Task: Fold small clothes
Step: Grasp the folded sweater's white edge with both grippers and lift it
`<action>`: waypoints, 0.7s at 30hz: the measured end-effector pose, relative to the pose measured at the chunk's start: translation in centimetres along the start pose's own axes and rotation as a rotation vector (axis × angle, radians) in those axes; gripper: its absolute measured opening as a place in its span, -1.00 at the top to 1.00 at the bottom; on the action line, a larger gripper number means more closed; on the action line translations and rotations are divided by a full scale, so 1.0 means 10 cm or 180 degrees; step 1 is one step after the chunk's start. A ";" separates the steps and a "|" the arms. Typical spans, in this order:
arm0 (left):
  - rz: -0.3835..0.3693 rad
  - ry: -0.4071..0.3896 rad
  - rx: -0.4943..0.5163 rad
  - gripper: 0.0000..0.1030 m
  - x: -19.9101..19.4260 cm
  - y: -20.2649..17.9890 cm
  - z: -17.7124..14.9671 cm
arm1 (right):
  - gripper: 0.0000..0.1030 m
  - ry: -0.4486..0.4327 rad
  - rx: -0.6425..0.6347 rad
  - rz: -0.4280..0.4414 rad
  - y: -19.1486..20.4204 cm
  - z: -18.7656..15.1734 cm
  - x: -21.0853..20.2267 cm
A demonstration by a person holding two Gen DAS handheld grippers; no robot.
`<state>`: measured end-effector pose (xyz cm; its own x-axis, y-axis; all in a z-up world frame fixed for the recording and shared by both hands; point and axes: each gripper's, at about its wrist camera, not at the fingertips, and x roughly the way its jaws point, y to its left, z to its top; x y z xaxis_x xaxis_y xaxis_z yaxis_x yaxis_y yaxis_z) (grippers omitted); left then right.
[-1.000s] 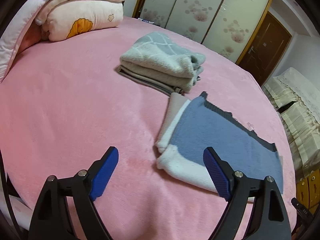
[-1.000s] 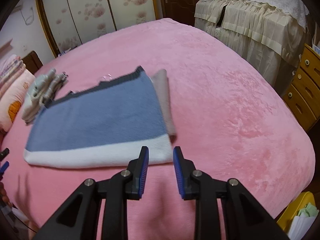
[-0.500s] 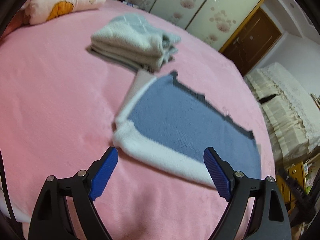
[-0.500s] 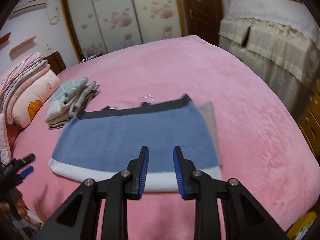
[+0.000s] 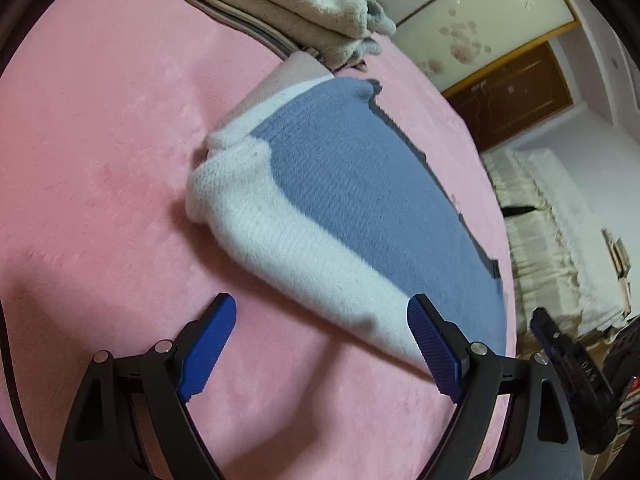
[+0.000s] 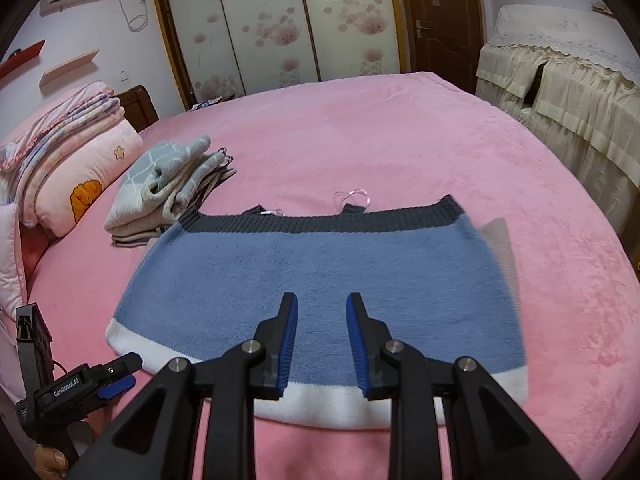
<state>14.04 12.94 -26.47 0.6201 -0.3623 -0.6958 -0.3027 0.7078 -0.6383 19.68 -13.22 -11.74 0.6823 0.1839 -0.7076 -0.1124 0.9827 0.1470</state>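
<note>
A small knit garment [image 6: 320, 280], blue with a white band and a dark grey band, lies flat and partly folded on the pink bed; it also shows in the left wrist view [image 5: 352, 200]. My left gripper [image 5: 320, 328] is open wide and empty, low at the white-band corner of the garment; it also shows in the right wrist view [image 6: 96, 380]. My right gripper [image 6: 322, 322] is partly open and empty, just above the garment's white band.
A stack of folded grey and beige clothes [image 6: 168, 184] lies beyond the garment, also seen in the left wrist view [image 5: 296, 4]. Folded quilts and a pillow [image 6: 68, 164] sit at the bed's head. A covered cabinet [image 6: 568, 92] stands right of the bed [image 6: 400, 140].
Both grippers have moved in closer to the garment. My left gripper dropped low toward the white-band corner. My right gripper swung over the white band and its jaws opened slightly.
</note>
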 end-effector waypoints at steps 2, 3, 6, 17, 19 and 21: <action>-0.0022 -0.0051 0.0014 -0.68 0.02 0.00 0.02 | 0.51 0.0029 -0.0020 0.0010 0.04 0.00 0.09; -0.0028 -0.0082 0.0030 -0.68 0.04 0.00 0.03 | 0.51 0.0041 -0.0038 0.0013 0.06 0.00 0.13; -0.0028 -0.0119 0.0070 -0.70 0.11 -0.02 0.09 | 0.51 0.0048 -0.0105 0.0005 0.13 0.00 0.25; -0.0209 -0.0294 -0.0043 -0.84 0.27 -0.04 0.28 | 0.51 0.0076 -0.0216 0.0002 0.29 0.04 0.58; -0.0259 -0.0307 -0.0081 -0.84 0.30 -0.04 0.32 | 0.51 0.0080 -0.0218 -0.0005 0.29 0.05 0.62; -0.0310 -0.0301 -0.0098 -0.83 0.33 -0.05 0.37 | 0.51 0.0087 -0.0209 -0.0002 0.29 0.06 0.66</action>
<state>18.89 13.64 -27.26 0.7127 -0.3684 -0.5969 -0.2589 0.6528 -0.7120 24.25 -9.17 -15.56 0.6624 0.1830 -0.7265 -0.1598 0.9819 0.1016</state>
